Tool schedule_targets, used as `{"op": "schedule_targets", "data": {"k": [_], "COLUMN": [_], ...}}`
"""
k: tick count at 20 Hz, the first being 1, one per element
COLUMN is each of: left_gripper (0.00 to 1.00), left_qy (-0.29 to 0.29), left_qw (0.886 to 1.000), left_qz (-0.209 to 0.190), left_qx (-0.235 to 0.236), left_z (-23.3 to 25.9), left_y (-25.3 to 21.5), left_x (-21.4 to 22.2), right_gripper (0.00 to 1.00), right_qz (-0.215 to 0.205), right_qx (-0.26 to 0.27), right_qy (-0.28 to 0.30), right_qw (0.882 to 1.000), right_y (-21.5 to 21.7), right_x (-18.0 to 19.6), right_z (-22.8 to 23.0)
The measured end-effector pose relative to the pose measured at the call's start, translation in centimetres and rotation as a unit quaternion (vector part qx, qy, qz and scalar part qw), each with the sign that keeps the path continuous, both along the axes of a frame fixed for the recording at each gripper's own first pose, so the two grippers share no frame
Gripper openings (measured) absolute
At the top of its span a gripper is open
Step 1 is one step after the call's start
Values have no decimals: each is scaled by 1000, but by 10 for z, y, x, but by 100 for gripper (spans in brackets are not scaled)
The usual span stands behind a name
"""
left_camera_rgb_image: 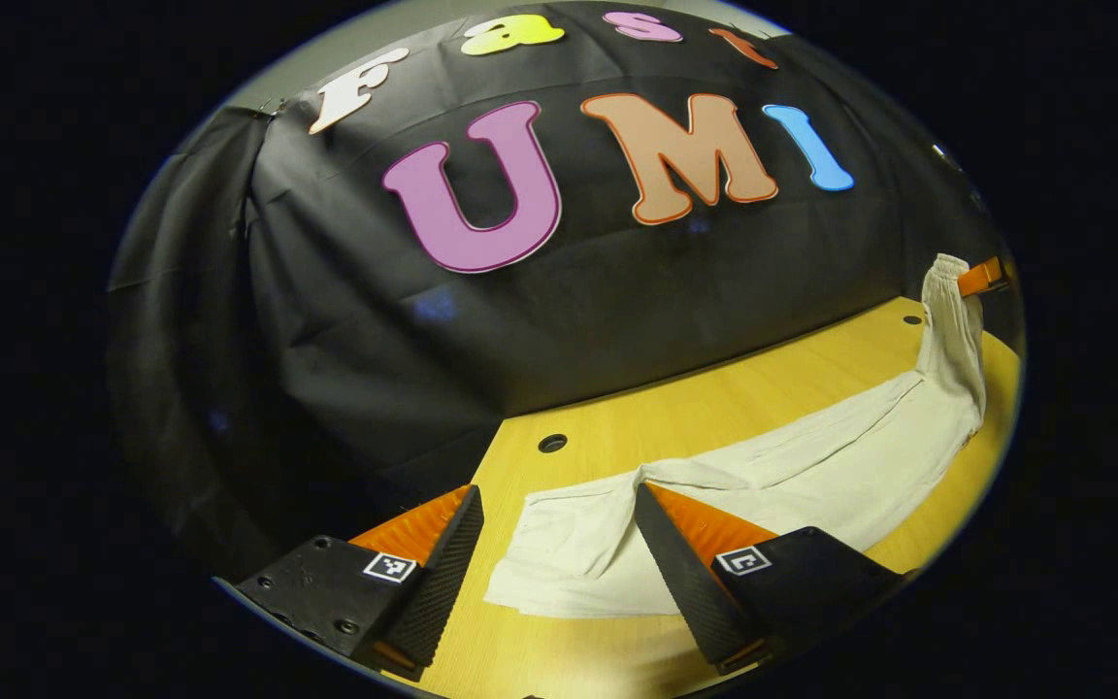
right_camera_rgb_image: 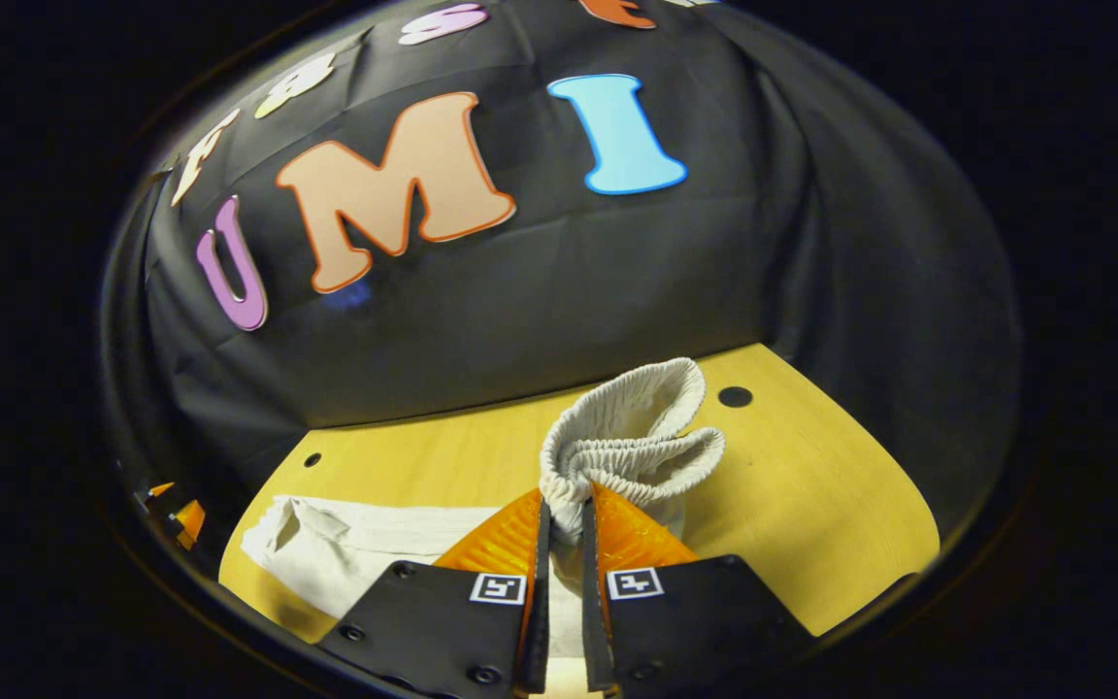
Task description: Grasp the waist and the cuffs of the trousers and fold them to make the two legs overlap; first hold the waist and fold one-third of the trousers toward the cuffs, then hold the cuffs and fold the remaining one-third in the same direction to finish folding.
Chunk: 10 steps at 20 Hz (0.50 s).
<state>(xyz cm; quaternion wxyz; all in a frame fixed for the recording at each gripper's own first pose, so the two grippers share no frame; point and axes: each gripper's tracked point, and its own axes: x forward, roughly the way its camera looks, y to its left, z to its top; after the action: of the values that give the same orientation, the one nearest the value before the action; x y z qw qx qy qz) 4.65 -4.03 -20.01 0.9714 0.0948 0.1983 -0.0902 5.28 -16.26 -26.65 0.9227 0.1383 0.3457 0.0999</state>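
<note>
There is one pair of trousers [left_camera_rgb_image: 811, 466], white, lying across the lower right of the left gripper view; in the right gripper view its one gathered waist [right_camera_rgb_image: 632, 442] stands at the centre. There is one wooden table [left_camera_rgb_image: 598, 427]. Two grippers are seen: the left gripper [left_camera_rgb_image: 559, 524] at the bottom of its own view, the right gripper [right_camera_rgb_image: 562, 515] at the bottom of its own. The table has two round holes [left_camera_rgb_image: 552, 444] in each view.

I've got a yellow wooden table [left_camera_rgb_image: 598, 427] with round holes [left_camera_rgb_image: 552, 444]. Black cloth wall [left_camera_rgb_image: 375, 340] behind, dim, possibly creased.
</note>
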Motion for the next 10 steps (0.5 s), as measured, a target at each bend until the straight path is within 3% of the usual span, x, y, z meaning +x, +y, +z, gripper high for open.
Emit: {"op": "schedule_targets", "data": {"k": [10], "left_gripper": [95], "left_qy": [17], "left_qw": [1000], "left_qz": [21], "left_qx": [6], "left_z": [-22], "left_y": [62], "left_x": [-9], "right_gripper": [16], "right_qz": [96], "right_qx": [8], "right_qy": [-3], "right_qw": [995], "right_y": [4], "right_x": [-1], "right_z": [-10]}}
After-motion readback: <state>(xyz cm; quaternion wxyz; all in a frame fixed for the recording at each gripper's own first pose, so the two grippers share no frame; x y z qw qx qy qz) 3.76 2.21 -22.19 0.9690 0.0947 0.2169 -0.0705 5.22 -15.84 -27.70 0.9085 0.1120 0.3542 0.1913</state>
